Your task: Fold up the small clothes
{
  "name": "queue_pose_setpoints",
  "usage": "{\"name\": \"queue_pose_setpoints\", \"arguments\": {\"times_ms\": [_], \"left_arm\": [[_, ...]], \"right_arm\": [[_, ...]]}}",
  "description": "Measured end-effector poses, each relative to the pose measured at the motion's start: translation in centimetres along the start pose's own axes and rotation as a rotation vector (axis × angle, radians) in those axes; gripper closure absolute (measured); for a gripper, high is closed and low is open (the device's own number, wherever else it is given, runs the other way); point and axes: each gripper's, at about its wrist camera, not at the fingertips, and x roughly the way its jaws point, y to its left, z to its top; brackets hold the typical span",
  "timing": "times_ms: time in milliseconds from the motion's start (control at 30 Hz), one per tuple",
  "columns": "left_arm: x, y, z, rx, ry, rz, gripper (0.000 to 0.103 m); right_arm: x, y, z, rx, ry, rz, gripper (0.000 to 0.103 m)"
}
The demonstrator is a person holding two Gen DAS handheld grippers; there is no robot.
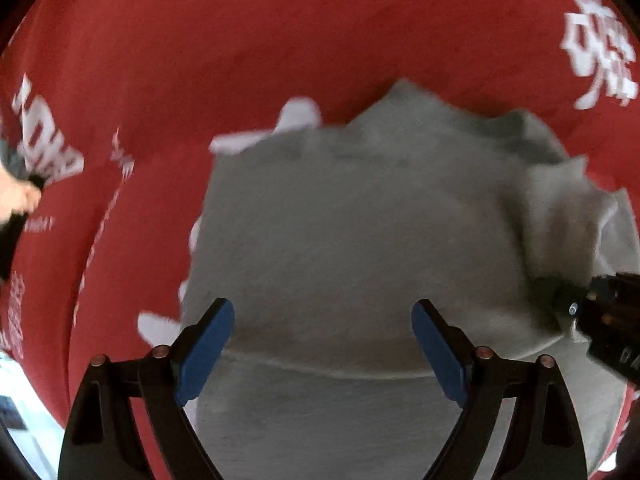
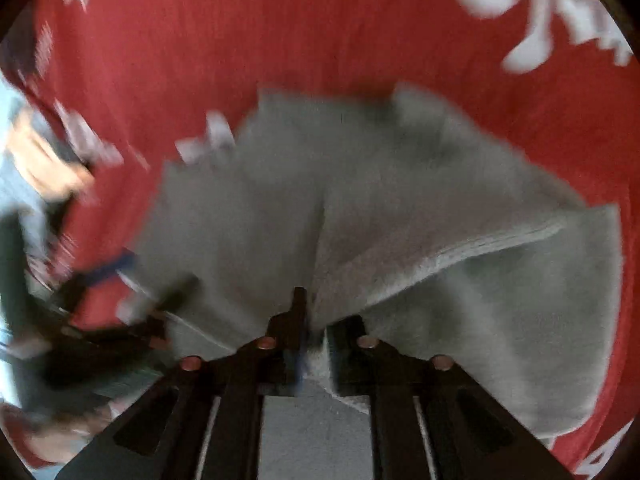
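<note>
Your grey garment (image 1: 360, 232) lies spread on the red cloth (image 1: 240, 40), one side folded over itself so a hem runs across the doubled layer in the right wrist view. Your left gripper (image 1: 322, 344) hangs above the near hem with its blue pads (image 1: 204, 356) wide apart and nothing between them. Your right gripper (image 2: 314, 344) has its jaws only a little apart with an edge of the grey fabric between them; motion blur hides whether the pads press on it. The white printing on the red cloth is too smeared to read. A hand (image 1: 16, 196) shows at the left edge.
</note>
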Motion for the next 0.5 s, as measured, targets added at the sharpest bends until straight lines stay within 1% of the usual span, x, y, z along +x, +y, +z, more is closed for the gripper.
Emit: {"name": "queue_pose_setpoints", "arguments": {"times_ms": [33,67,100,167,233,300,367,400,433,467,500], "left_arm": [[0.4,0.4,-0.6,-0.015,0.012,-0.009,0.012],[0.7,1.0,-0.8,-0.028,0.019,-0.024,0.012],[0.9,1.4,-1.1,-0.032,0.023,-0.043,0.012],[1.5,1.0,-1.2,-0.034,0.028,-0.062,0.012],[2.0,1.2,-0.9,-0.039,0.045,-0.086,0.012],[2.4,1.5,-0.7,-0.044,0.054,-0.101,0.011],[2.8,1.6,-0.5,-0.042,0.056,-0.115,0.009],[2.9,1.6,-0.4,-0.035,0.056,-0.121,0.007],[3.1,1.7,-0.5,-0.027,0.057,-0.125,0.005],[3.2,1.5,-0.6,-0.016,0.06,-0.135,0.001],[3.5,1.1,-0.3,0.0,0.061,-0.138,0.001]], "right_arm": [[-0.2,0.0,-0.4,0.005,-0.021,0.005,0.069],[-0.4,0.0,-0.6,0.024,-0.021,0.03,0.056],[-0.6,-0.1,-0.7,0.052,-0.02,0.053,0.052],[-1.0,-0.9,-1.0,0.118,-0.022,0.076,0.05],[-1.7,-2.0,-1.3,0.211,-0.055,0.117,0.05],[-2.5,-4.0,-1.5,0.348,-0.102,0.161,0.05],[-2.2,-5.7,-1.3,0.481,-0.119,0.209,0.05],[-1.7,-6.9,-1.3,0.573,-0.118,0.24,0.051],[-1.4,-7.5,-1.3,0.619,-0.12,0.258,0.059],[-1.0,-7.8,-1.1,0.656,-0.123,0.274,0.079],[-0.8,-7.2,-0.6,0.66,-0.121,0.273,0.09]]}}
